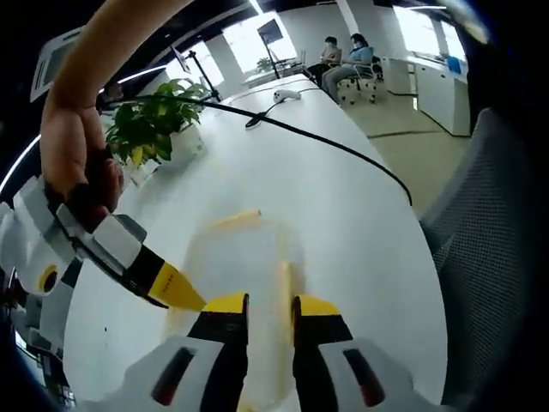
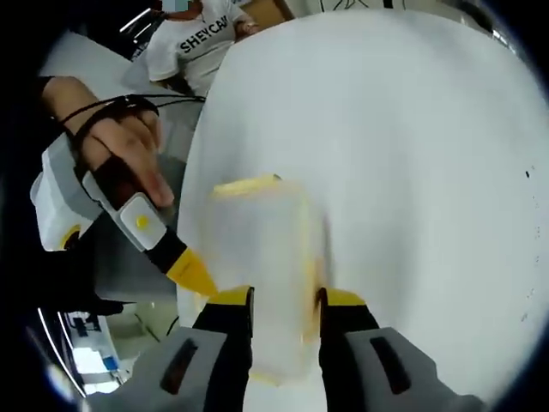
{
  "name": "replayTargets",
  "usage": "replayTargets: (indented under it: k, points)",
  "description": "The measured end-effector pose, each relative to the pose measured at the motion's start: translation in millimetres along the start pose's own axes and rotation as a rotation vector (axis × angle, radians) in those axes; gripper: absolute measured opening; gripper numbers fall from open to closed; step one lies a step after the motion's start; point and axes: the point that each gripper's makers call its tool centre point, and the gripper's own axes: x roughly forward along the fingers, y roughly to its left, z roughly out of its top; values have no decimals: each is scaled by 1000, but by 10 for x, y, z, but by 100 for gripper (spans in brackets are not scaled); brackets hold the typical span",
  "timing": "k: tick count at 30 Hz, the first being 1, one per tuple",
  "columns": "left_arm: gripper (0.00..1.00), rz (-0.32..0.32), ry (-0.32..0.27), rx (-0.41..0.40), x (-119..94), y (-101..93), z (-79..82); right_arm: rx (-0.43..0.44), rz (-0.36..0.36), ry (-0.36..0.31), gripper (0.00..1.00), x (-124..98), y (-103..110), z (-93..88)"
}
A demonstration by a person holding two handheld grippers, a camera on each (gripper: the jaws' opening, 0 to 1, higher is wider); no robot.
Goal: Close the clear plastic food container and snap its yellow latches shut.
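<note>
While lid down, clear container (image 2: 262, 257) looks empty on table (image 2: 412, 172).

I log: food container (image 1: 244, 257), clear, faintly milky, with yellow latches (image 1: 236, 219). Tabletop (image 1: 343, 197), plain white. My left gripper (image 1: 270, 305): yellow tips on black fingers (image 1: 225, 330), pale grey body. My right gripper (image 2: 287, 298): same yellow, black, grey. Cable (image 1: 326, 142), black. Potted plant (image 1: 154, 124), green leaves. Chair (image 1: 489, 215), grey mesh. Person's T-shirt (image 2: 193, 43), white with black lettering.
</note>
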Motion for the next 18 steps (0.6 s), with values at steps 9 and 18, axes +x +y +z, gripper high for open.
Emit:
replayTargets:
  k: [9, 18]
  points:
    - [13, -6, -2, -13, 4, 1, -2, -3, -77, 77, 27, -11, 25, 16]
    - [13, 18, -3, -52, 0, 7, 8, 11, -88, 40, 28, -43, 17, -1]
